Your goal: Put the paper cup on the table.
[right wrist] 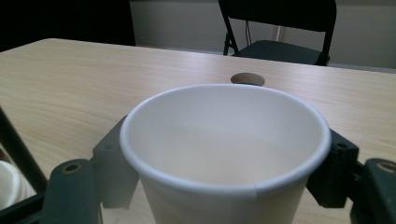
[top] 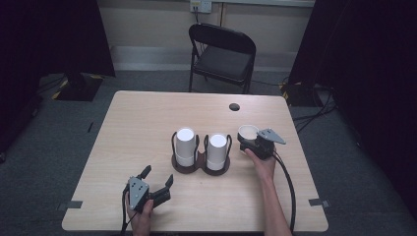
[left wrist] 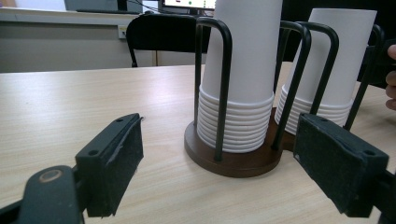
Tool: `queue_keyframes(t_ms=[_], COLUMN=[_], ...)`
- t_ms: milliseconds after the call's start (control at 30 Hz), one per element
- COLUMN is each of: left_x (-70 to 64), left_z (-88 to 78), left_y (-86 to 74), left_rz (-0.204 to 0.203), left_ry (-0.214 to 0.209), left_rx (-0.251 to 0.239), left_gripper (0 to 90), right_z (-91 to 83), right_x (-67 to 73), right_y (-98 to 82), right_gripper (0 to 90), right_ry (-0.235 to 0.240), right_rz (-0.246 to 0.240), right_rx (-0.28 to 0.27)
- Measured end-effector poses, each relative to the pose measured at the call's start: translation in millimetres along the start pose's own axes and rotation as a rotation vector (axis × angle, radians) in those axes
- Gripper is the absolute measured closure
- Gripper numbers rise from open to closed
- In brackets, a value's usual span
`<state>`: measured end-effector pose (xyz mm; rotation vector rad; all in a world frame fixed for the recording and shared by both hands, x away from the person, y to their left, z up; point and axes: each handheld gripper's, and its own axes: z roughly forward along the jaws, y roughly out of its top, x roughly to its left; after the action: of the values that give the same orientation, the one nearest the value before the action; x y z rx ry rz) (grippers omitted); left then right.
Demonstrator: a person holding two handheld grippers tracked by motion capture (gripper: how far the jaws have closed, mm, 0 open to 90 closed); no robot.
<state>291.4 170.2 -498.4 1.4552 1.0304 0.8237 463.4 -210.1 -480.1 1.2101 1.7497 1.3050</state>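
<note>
My right hand-held gripper was clamped on a single white paper cup, right of centre in the high view, just beside the right end of the cup holder. In the right gripper view the cup stood upright and open-mouthed between my two black jaws, whose pads pressed its sides, filling the lower middle of the frame. Behind it lay the round cable hole in the desk.

My left hand-held gripper rested low at the lower left of the high view, jaws spread wide with nothing between them. In the left gripper view those jaws framed the dark wooden holder, whose black wire loops stood around two stacks of upturned white cups. A black folding chair stood beyond the desk at the top centre.
</note>
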Motion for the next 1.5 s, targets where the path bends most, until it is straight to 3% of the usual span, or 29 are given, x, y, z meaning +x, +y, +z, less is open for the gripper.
queue_keyframes(t_ms=[200,300,567,800,833,933,1033,1500], left_x=[0.0,-0.2,-0.2,0.0,0.0,0.5,0.3,1.0], left_z=[0.0,0.0,0.2,0.2,0.2,0.6,0.4,0.7], left_y=[0.0,-0.1,0.0,0.1,0.1,0.2,0.1,0.3], left_rz=[0.000,0.002,0.001,0.000,0.000,-0.002,-0.001,-0.005], left_ry=[-0.001,0.001,-0.001,-0.001,-0.001,-0.007,-0.009,-0.004], left_rx=[-0.001,-0.002,-0.001,0.001,0.001,0.003,0.002,0.005], left_gripper=[15.9,15.9,16.0,16.0,16.0,16.0,16.1,16.0], right_z=[-9.2,-12.7,-20.8,-20.3,-20.0,-18.0,-16.4,-19.7], right_x=[-2.7,-0.7,0.1,-0.7,-0.6,-0.2,-1.8,-2.5], right_y=[-6.8,-6.1,-13.4,-13.3,-13.3,-14.7,-16.6,-19.0], right_gripper=[23.8,23.4,23.9,22.0,21.1,13.7,13.5,13.5], right_ry=[0.002,0.001,-0.004,0.007,0.022,0.003,0.002,0.011], right_rz=[0.026,0.007,0.009,0.020,0.015,0.015,0.039,0.032], right_rx=[-0.001,0.029,0.023,0.037,0.040,0.062,0.073,0.111])
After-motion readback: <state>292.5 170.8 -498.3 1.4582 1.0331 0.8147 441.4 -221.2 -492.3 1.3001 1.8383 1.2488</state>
